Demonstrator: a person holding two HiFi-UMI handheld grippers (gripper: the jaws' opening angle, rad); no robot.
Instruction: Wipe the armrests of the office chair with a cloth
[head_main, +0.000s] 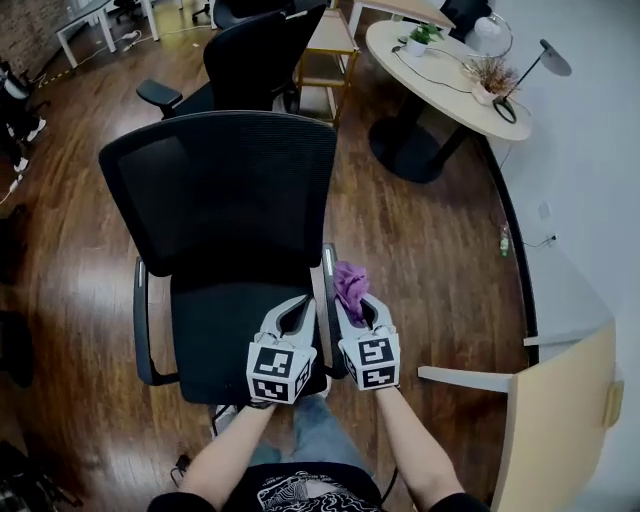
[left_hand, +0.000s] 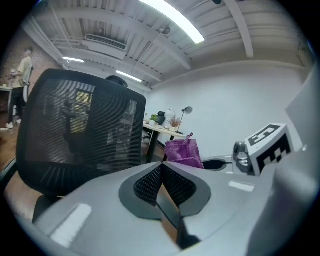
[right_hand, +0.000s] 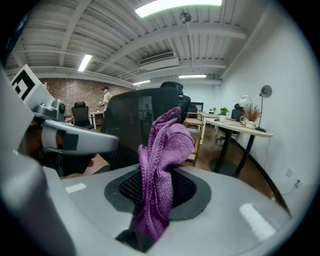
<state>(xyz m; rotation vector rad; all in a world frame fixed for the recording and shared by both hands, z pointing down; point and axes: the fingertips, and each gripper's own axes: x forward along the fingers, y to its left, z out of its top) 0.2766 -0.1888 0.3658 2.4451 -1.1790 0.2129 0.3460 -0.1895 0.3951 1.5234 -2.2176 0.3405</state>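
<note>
- Office chair (head_main: 225, 200): black, mesh back, standing on a wooden floor (head_main: 430, 260). Left-hand armrest (head_main: 140, 320) is bare and well apart from both grippers.
- Left gripper (head_main: 297, 312): held over the right edge of the seat (head_main: 215, 330). Jaws closed against each other, nothing between them.
- Right-hand armrest (head_main: 329, 262): runs between the two grippers' tips.
- Right gripper (head_main: 356, 303): clamped on the purple cloth (head_main: 349, 280). Cloth is bunched, sticks out past the jaw tips and sits over the right-hand armrest. Contact not resolvable.
- Round counter (head_main: 440, 85): far right, well apart.
</note>
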